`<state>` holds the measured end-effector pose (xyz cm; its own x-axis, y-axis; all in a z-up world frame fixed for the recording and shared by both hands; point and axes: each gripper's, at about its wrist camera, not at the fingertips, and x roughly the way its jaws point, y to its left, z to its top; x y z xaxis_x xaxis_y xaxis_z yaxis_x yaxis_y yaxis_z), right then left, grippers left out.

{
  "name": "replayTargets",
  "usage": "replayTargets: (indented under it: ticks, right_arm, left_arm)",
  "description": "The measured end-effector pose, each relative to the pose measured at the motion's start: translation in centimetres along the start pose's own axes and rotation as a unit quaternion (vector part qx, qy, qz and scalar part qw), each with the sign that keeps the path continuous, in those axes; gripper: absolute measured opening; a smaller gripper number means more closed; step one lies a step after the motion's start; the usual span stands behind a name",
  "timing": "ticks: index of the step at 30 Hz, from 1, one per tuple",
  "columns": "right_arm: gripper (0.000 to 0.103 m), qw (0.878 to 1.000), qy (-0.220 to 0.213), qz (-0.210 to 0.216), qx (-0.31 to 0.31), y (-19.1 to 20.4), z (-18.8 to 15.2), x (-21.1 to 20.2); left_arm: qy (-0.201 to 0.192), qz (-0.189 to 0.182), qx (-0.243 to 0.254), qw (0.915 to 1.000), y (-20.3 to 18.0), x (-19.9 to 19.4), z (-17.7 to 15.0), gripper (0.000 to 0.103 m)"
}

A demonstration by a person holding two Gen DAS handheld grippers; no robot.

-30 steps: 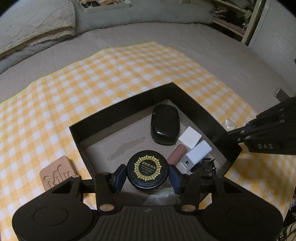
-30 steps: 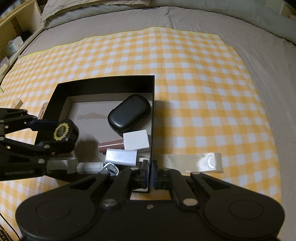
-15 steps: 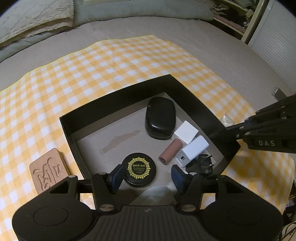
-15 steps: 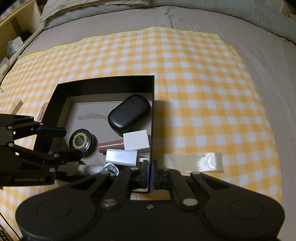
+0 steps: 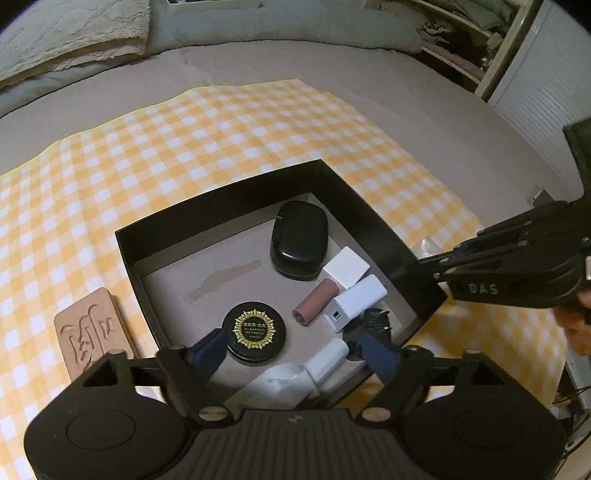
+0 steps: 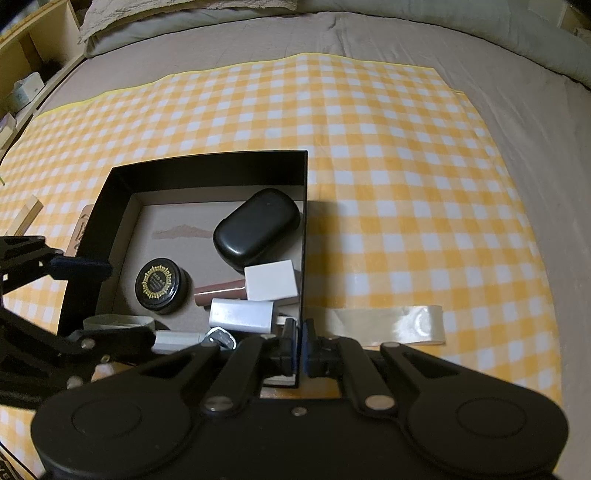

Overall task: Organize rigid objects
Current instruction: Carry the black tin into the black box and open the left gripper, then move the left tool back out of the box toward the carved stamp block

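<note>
A black open box (image 5: 207,206) (image 6: 207,166) sits on a yellow checked cloth. Inside lie a round black tin with a gold emblem (image 5: 255,330) (image 6: 159,285), a black oval case (image 5: 300,236) (image 6: 256,230), a white cube (image 5: 345,266) (image 6: 270,280), a brown tube (image 5: 316,301) (image 6: 218,288), a white charger (image 5: 356,301) (image 6: 242,315) and a white roll (image 5: 284,380). My left gripper (image 5: 295,354) is open and empty above the box's near corner. My right gripper (image 6: 299,341) is shut on the box's right wall.
A carved wooden block (image 5: 90,330) lies on the cloth left of the box. A clear tape strip (image 6: 384,323) lies right of it. Grey bedding and pillows (image 5: 258,26) surround the cloth. Shelves (image 6: 22,74) stand at the far left.
My left gripper opened and let go of the black tin, which now rests on the box floor. The left gripper has drawn back and up. The right gripper has stayed on the wall.
</note>
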<state>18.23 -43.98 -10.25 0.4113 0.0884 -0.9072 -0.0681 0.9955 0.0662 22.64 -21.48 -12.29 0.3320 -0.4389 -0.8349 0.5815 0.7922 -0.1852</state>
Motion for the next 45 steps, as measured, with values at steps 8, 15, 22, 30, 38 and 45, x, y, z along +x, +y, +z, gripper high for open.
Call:
replayTargets:
  ticks: [8, 15, 22, 30, 38, 45]
  right_arm:
    - [0.004, 1.000, 0.000, 0.000, 0.001, -0.1, 0.0, 0.0]
    - [0.004, 1.000, -0.001, 0.001, 0.002, -0.1, 0.0, 0.0]
    - [0.004, 1.000, -0.002, 0.001, 0.003, -0.1, 0.0, -0.1]
    - [0.004, 1.000, -0.002, 0.002, 0.003, 0.0, 0.0, -0.1]
    - [0.004, 1.000, -0.002, 0.002, 0.002, 0.0, 0.0, -0.1]
    - [0.004, 1.000, -0.002, 0.002, 0.003, -0.2, 0.0, -0.2]
  left_arm:
    - [-0.032, -0.007, -0.014, 0.9994, -0.5, -2.8, -0.2, 0.103]
    - [-0.075, 0.019, -0.021, 0.9968, 0.7, -6.1, -0.1, 0.103]
    - [-0.099, 0.070, -0.057, 0.9910, 4.8, -8.0, -0.4, 0.103]
    - [-0.079, 0.123, -0.102, 0.9840, 9.8, -6.9, -0.9, 0.103]
    - [-0.034, 0.145, -0.140, 0.9788, 13.6, -4.1, -2.1, 0.103]
    - [-0.020, 0.141, -0.128, 0.9815, 14.2, -1.1, -2.2, 0.103]
